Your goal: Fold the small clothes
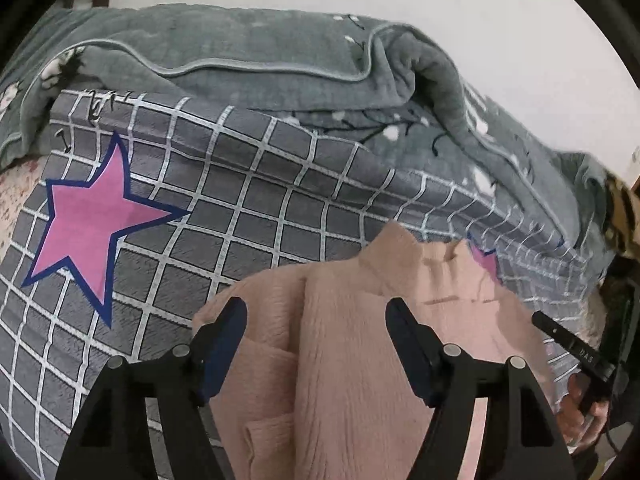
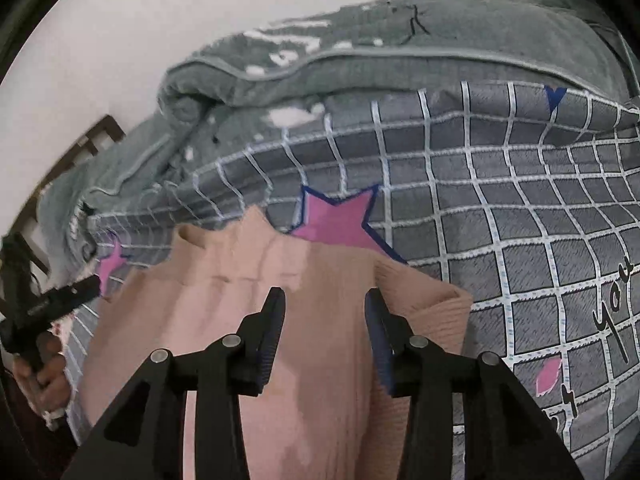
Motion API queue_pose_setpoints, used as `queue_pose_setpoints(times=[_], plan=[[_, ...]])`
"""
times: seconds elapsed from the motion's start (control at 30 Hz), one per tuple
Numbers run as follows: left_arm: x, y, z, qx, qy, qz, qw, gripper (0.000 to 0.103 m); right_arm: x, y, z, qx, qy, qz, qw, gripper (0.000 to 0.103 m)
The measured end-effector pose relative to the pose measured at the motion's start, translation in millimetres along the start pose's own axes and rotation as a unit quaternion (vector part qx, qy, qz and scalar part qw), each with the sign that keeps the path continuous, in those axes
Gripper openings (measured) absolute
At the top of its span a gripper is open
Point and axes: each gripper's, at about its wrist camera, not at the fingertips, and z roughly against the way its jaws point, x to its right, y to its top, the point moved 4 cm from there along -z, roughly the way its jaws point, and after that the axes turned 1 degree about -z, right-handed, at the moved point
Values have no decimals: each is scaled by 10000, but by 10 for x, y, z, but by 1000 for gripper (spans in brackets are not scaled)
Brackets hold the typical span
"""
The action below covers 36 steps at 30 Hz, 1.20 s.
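The left gripper (image 1: 316, 320), black with dark blue pads, stands released; its jaws are spread wide above the garment and nothing is pinched between them. The right gripper (image 2: 325, 312), of the same build, is likewise released, at a narrower gap, with no cloth between its pads.

The task item, a pale pink ribbed knit sweater (image 1: 340, 360), lies flat on the bed directly beneath both grippers, collar pointing away from the person. In the left wrist view one sleeve is laid across the body; in the right wrist view a ribbed edge (image 2: 432, 300) protrudes toward the checked cover.

Handling judgement: the knit appears soft, light and limp, with no stiffness to hold a shape. It will likely drape and sag when lifted, and it can stretch if pulled from a single point. The ribbed surface should give the pads adequate friction. Recommended hold points are the hem corners or the shoulder seams, one per gripper, pinching through all layers.

Beyond the sweater extends the grey bed cover with white grid lines and pink stars (image 1: 240, 200). Farthest back lies a rumpled grey-green fleece blanket (image 1: 260, 48), against a white wall.
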Motion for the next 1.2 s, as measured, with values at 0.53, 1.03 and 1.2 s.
queue_pose_setpoints(times=[0.53, 1.03, 1.2], plan=[[51, -4, -398, 75, 605, -680, 9958, 7, 95, 30, -161, 492, -128, 52, 9987, 5], [198, -135, -643, 100, 1328, -1195, 9839, 12, 69, -114, -431, 30, -688, 270, 9973, 8], [127, -120, -622, 119, 1331, -1196, 9838, 13, 19, -105, -460, 41, -820, 393, 9959, 9]])
